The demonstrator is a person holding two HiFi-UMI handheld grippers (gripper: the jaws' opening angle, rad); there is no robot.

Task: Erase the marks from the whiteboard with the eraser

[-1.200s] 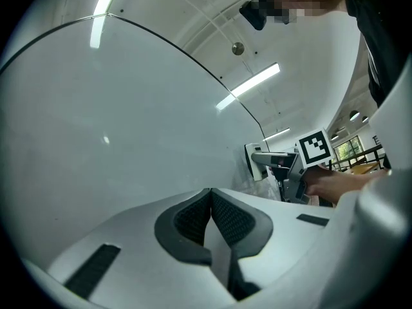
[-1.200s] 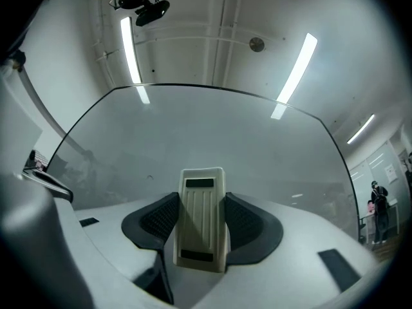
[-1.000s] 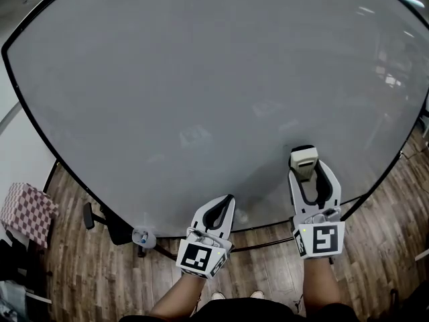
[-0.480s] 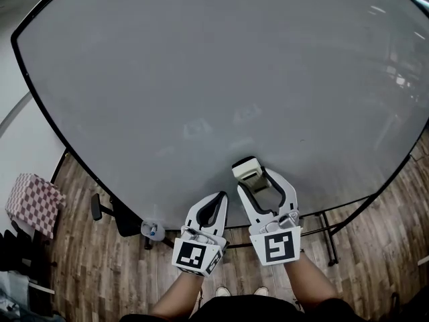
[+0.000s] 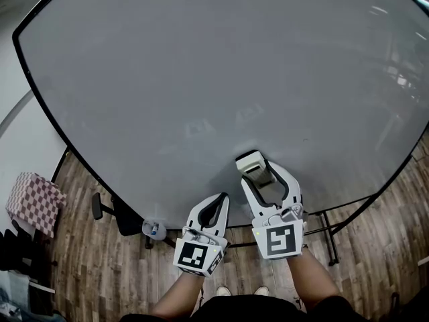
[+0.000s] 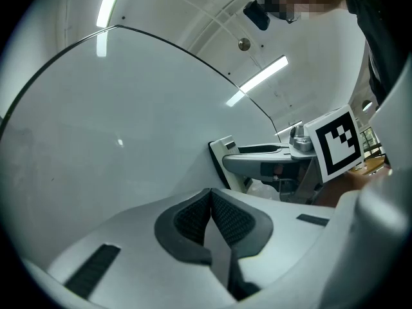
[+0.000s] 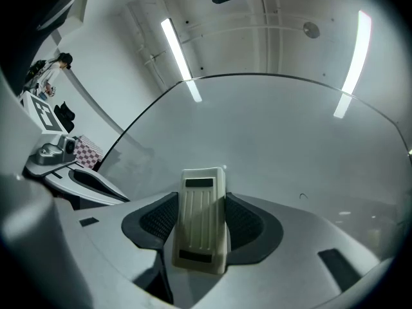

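The whiteboard (image 5: 201, 79) fills most of the head view, its surface pale grey with only faint smudges. In the right gripper view a small dark mark (image 7: 302, 196) shows low on the board. A cream ribbed eraser (image 5: 249, 162) (image 7: 201, 227) sits between the jaws of my right gripper (image 5: 258, 174) (image 7: 201, 206), which is shut on it. The eraser's far end points at the lower middle of the board. My left gripper (image 5: 220, 205) (image 6: 211, 206) hangs just left of it by the board's bottom edge, shut on nothing.
The board's black frame and rolling stand (image 5: 110, 213) stand on a wooden floor (image 5: 87, 267). A checkered cloth (image 5: 33, 203) lies at the left. A small clear bottle (image 5: 153, 230) sits under the board. The person's forearms (image 5: 315, 287) show at the bottom.
My right gripper swept the eraser leftward along the board's lower part, then edged slightly back right. The left gripper stayed where it was.
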